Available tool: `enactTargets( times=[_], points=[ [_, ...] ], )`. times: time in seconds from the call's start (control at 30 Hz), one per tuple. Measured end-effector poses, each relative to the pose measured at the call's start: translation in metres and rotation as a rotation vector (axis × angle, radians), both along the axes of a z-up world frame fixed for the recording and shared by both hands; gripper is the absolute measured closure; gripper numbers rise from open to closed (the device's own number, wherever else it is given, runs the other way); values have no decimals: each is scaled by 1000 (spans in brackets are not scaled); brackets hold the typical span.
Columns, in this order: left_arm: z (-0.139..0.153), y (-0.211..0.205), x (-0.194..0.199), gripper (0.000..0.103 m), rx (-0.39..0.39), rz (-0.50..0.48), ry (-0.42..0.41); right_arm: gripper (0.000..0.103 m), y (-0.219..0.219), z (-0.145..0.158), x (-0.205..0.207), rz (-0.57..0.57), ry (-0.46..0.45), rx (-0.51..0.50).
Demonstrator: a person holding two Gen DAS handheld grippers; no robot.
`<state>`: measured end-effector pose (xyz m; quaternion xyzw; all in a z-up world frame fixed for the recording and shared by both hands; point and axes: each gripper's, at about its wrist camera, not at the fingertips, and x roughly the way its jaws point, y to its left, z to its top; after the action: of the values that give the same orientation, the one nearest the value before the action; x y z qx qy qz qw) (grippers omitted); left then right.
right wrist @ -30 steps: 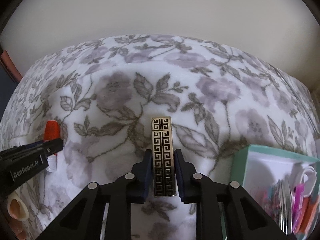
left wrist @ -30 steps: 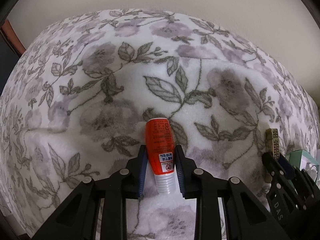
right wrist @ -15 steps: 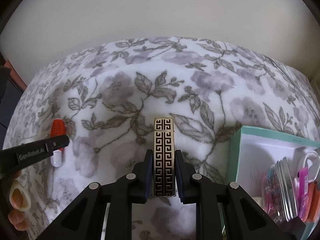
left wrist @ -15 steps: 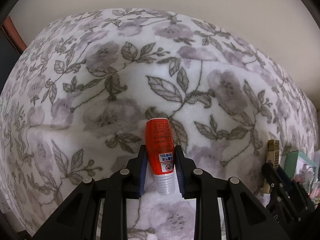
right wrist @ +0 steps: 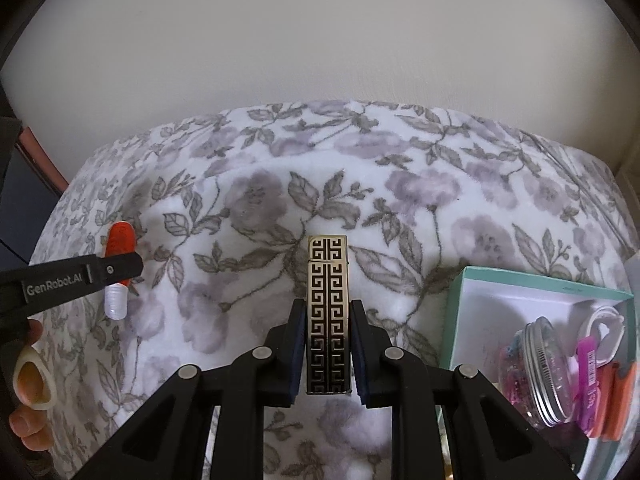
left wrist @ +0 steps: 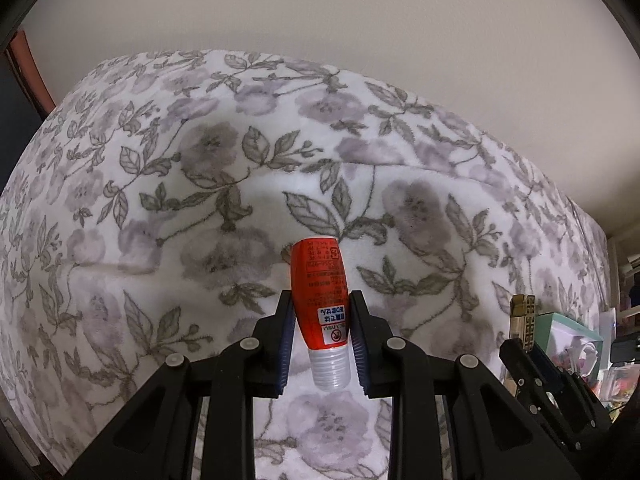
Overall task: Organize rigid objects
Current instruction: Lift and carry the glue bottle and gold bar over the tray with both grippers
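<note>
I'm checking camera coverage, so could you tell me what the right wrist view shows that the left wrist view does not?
Only the right wrist view shows the jar lying in the teal box and the patterned face of the gold case in the right gripper. Only the left wrist view shows the label on the orange bottle clamped in the left gripper. Both show the bottle, case, box and floral blanket.

"GenRobot.AI" on left gripper side; orange bottle label text too small, upside down.

Black gripper linkage, silver pivot screws, dark blue pads, white "GenRobot.AI" lettering.
</note>
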<state>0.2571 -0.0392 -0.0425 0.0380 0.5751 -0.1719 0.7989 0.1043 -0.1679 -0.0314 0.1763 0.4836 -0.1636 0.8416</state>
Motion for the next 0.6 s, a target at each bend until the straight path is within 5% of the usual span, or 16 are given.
enactTargets(
  times=[0.6],
  points=[
    [63,11,-43,75,10,18,-22,81,-8,62,-50,-78,-24,31]
  ],
)
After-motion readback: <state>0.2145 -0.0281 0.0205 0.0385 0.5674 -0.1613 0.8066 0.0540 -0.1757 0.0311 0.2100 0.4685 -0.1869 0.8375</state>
